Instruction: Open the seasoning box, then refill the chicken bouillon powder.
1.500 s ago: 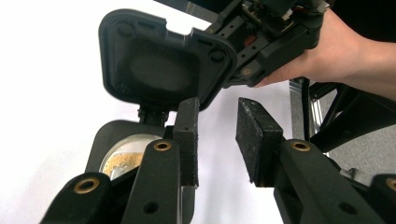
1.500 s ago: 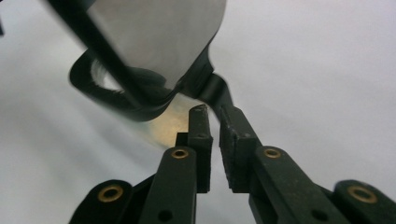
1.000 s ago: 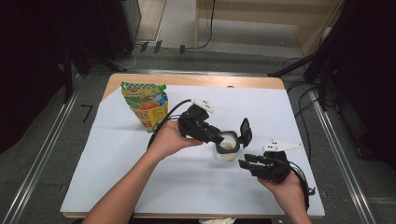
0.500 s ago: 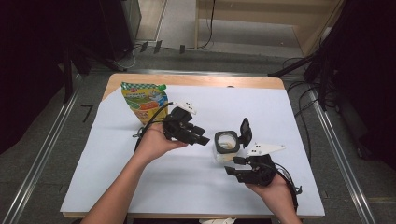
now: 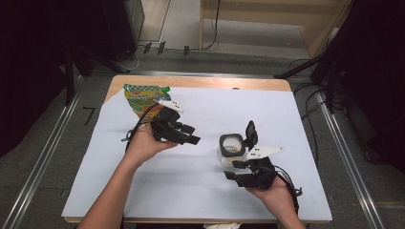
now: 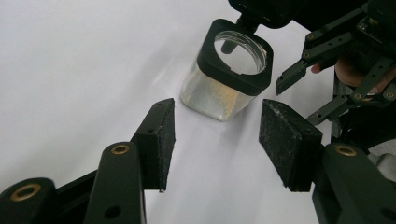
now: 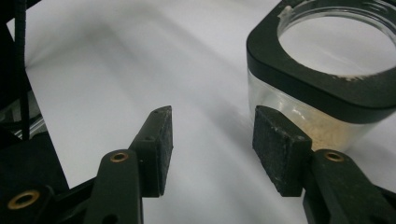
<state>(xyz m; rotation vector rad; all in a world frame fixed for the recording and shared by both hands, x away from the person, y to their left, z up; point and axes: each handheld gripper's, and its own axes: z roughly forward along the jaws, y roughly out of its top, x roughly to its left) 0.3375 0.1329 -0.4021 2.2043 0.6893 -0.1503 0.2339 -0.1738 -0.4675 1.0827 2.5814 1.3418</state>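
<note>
My left gripper [image 5: 187, 135] hangs above the table [image 5: 143, 191], its jaws just having opened further, nothing between them. The clear jar [image 5: 231, 149], its black lid flipped up, stands on the table between my two grippers, apart from the left one. My right gripper [image 5: 237, 170] sits just beside the jar, jaws apart and empty. The snack pouch [image 5: 141, 97] lies behind my left hand.
</note>
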